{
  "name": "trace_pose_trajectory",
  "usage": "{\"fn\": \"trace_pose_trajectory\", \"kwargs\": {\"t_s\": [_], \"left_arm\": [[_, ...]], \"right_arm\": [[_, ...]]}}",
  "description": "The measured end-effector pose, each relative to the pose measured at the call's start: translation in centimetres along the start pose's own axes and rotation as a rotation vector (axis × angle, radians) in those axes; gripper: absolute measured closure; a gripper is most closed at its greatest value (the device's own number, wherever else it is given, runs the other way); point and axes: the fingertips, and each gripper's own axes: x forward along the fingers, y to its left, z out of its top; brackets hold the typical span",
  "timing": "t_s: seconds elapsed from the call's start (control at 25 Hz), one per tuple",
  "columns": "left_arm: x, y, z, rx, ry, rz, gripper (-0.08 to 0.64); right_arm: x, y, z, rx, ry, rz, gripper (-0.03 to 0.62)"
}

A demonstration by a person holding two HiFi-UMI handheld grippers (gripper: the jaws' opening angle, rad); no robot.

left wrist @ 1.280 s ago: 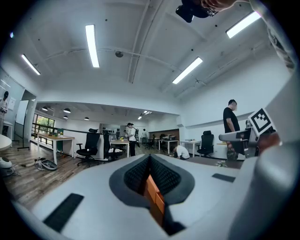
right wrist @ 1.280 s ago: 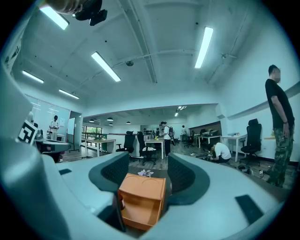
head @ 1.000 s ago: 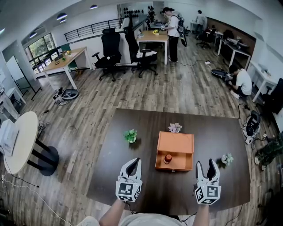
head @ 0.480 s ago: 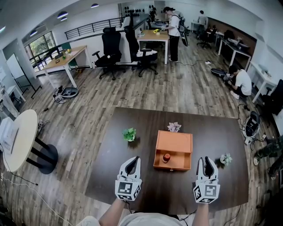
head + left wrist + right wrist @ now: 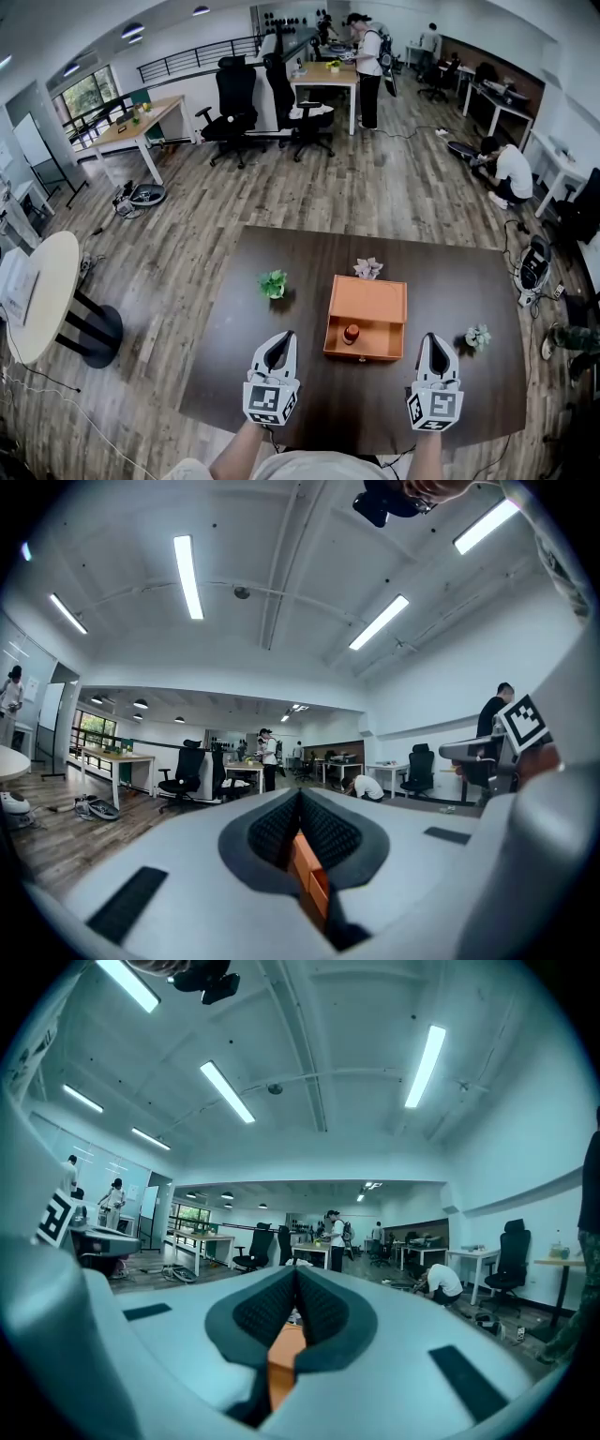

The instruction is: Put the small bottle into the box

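Observation:
The orange box point(image 5: 368, 302) stands open-topped in the middle of the dark table point(image 5: 234, 375). The small bottle point(image 5: 352, 333), brownish with a red cap, stands upright inside it near the front wall. My left gripper point(image 5: 283, 337) hovers over the table's front edge, left of the box, with its jaws together and nothing between them. My right gripper point(image 5: 431, 339) is level with it to the right of the box, also shut and empty. In the left gripper view the left gripper point(image 5: 299, 797) has its pads closed. The right gripper point(image 5: 296, 1275) looks the same in its own view.
A small green plant point(image 5: 273, 283) sits left of the box, a pinkish one point(image 5: 367, 269) behind it, and a pale one point(image 5: 477, 337) at the right near my right gripper. Office chairs, desks and people stand far off on the wooden floor.
The right gripper's jaws stood apart a second ago and have closed on nothing. Both grippers stayed in place; the bottle and box have not moved.

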Motion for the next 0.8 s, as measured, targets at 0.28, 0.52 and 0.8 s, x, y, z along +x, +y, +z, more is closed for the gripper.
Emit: {"fn": "trace_pose_trajectory", "kwargs": {"t_s": [0.28,0.52,0.8], "left_arm": [[0.08,-0.23,0.27,0.002,-0.002,0.001,0.558],[0.13,-0.20,0.39,0.005,-0.002,0.003,0.558],[0.22,-0.05,0.25,0.000,0.000,0.010,0.558]], "right_arm": [[0.12,-0.33,0.37,-0.002,0.000,0.004,0.592],[0.25,-0.43,0.51,0.001,-0.002,0.005,0.592],[0.33,-0.60,0.33,0.019,-0.006,0.002,0.592]]}}
